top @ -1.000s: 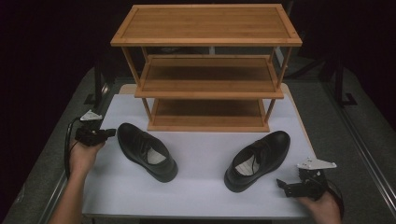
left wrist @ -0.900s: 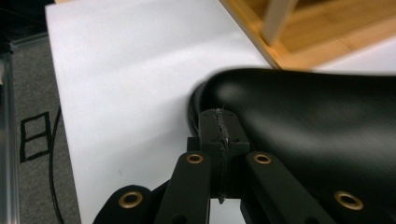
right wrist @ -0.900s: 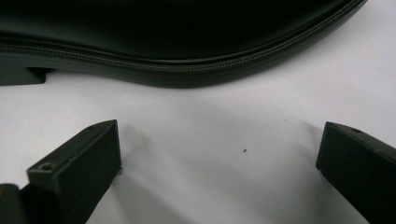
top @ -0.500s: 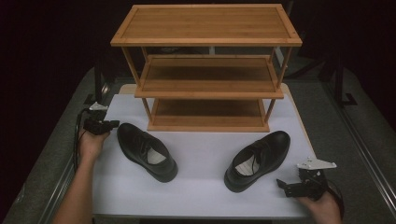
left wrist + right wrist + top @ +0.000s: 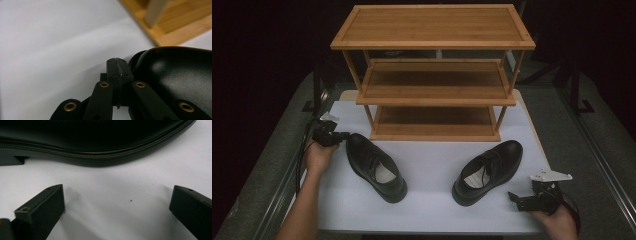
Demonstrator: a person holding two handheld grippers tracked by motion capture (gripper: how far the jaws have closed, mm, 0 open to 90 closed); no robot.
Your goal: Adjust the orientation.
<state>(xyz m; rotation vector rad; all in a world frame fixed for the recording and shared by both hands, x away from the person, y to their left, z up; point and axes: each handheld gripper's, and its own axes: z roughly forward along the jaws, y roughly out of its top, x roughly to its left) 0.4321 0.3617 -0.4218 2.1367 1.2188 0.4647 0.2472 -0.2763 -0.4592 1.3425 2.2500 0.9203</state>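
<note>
- R gripper (image 5: 518,199) nearest, at front right edge of the white table (image 5: 432,210); jaws stand wide apart, nothing btwn them. In the right gripper view the fingers (image 5: 41,206) frame bare tabletop, w/ the sole edge of the right shoe (image 5: 100,142) just beyond, not touching.
- Right shoe (image 5: 489,170): black leather dress shoe, lying front right, toe pointing toward the rack's right side, heel near the R gripper.
- Left shoe (image 5: 374,165): same kind, front left, heel end toward the L gripper, toe toward the person.
- L gripper (image 5: 343,135) is at the left shoe's heel; jaws pressed together, nothing clamped. In the left gripper view the closed tips (image 5: 117,72) sit right beside the glossy heel (image 5: 175,72); can't tell if touching.
- Handling, my guess: shoes light-ish, sole + heel counter stiff, upper softer and shiny so prob slippery on flat pads. Best hold looks like the collar rim at the heel, one jaw inside the opening, one outside; pinching the rounded toe would likely slip. L jaws need to open first.
- Farthest: wooden shoe rack (image 5: 432,75), three shelves, at the back of the table; all shelves bare as far as seen.
</note>
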